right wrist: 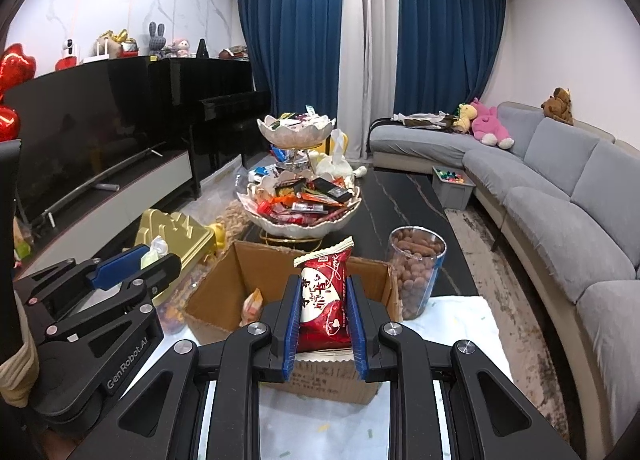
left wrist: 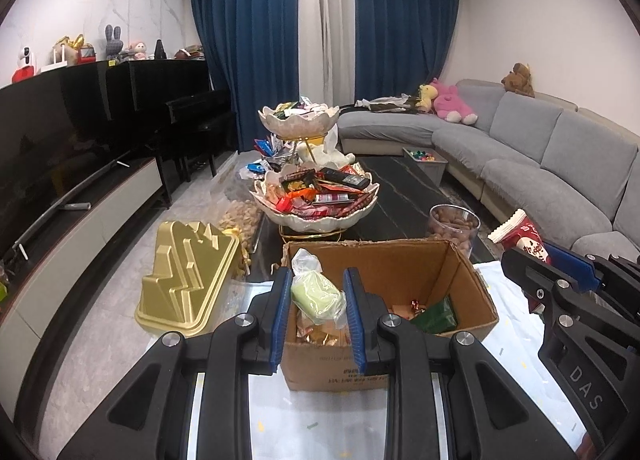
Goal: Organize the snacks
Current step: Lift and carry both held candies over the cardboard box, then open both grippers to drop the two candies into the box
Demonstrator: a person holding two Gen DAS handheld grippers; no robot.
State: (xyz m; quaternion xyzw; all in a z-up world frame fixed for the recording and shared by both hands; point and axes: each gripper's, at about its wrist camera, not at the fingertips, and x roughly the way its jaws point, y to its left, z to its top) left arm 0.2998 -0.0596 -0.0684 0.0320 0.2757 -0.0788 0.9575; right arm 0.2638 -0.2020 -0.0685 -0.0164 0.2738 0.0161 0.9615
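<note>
My left gripper (left wrist: 318,290) is shut on a pale green snack in clear wrap (left wrist: 316,294), held above the near left part of an open cardboard box (left wrist: 468,288). My right gripper (right wrist: 323,300) is shut on a red snack packet (right wrist: 325,300), held upright over the same box (right wrist: 216,292). The red packet also shows at the right of the left wrist view (left wrist: 524,238), and the green snack at the left of the right wrist view (right wrist: 154,254). A two-tier white snack bowl stand (left wrist: 316,220) full of wrapped snacks stands behind the box on the dark table.
A glass jar of brown nuts (right wrist: 416,272) stands right of the box. A gold moulded tray (left wrist: 188,280) lies to its left. A grey bin (right wrist: 454,184) sits further back on the table. A grey sofa (right wrist: 560,196) runs along the right, a TV unit (left wrist: 80,188) along the left.
</note>
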